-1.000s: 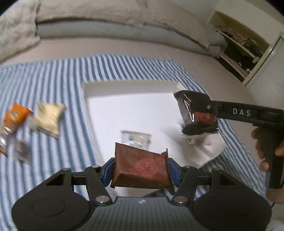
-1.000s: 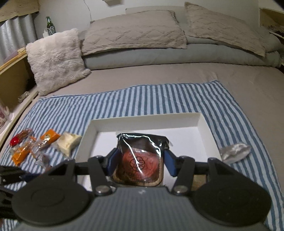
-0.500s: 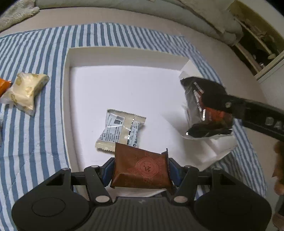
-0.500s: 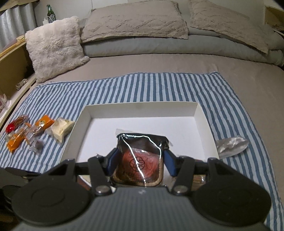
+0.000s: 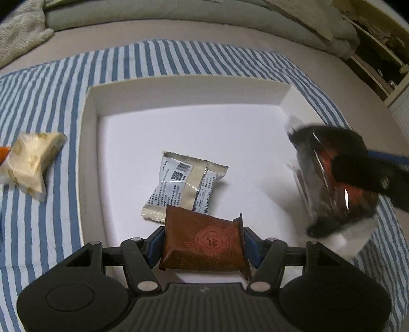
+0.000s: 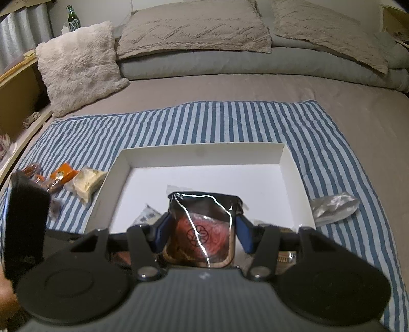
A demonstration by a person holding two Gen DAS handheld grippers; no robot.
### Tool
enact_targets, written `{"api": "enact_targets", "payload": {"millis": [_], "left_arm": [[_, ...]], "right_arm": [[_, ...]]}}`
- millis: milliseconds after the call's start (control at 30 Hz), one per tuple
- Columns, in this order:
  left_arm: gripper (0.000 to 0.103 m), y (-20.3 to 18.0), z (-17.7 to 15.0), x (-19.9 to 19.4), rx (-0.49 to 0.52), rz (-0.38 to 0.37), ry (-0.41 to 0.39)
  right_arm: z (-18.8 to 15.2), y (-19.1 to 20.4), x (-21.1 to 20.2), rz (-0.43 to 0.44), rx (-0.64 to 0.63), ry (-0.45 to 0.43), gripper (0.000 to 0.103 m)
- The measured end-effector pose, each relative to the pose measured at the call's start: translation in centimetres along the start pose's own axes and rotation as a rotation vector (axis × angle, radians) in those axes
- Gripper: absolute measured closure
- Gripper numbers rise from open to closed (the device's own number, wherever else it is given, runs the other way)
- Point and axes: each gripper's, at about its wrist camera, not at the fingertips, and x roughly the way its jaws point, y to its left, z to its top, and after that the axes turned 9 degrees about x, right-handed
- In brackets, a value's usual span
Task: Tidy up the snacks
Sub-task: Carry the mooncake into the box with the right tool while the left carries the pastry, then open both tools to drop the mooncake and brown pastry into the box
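Brown packet (image 5: 203,245) with a red round emblem. White box (image 5: 184,95). Blue-and-white striped cloth (image 6: 204,120). Silver-white printed packet (image 5: 182,187). Cream packet (image 5: 32,159) with gold marks. Black glossy packet (image 6: 202,229) showing red inside. Grey bed (image 6: 255,89).

Two black two-finger grippers are showing, left gripper (image 5: 203,241) and right gripper (image 6: 202,233). One shallow white cardboard box (image 6: 294,166) is lying on one blue-and-white striped cloth (image 6: 204,122). Three pillows are resting behind; one green glass bottle (image 6: 72,18) is standing.

Black ribbed gripper bodies (image 5: 203,237), blue-padded jaws, silver pivot screws (round discs either side)
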Motion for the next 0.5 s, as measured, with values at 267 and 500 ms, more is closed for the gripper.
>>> {"api": "enact_targets", "payload": {"millis": [267, 500], "left_arm": [[0.039, 0.8, 0.2, -1.5, -0.024, -0.028, -0.020], [0.039, 0.3, -1.0, -3.4, 0.028, 0.007, 0.009]], "right_arm": [[0.1, -0.4, 0.6, -0.010, 0.001, 0.010, 0.044], [0.0, -0.7, 1.4, -0.026, -0.027, 0.040, 0.044]]}}
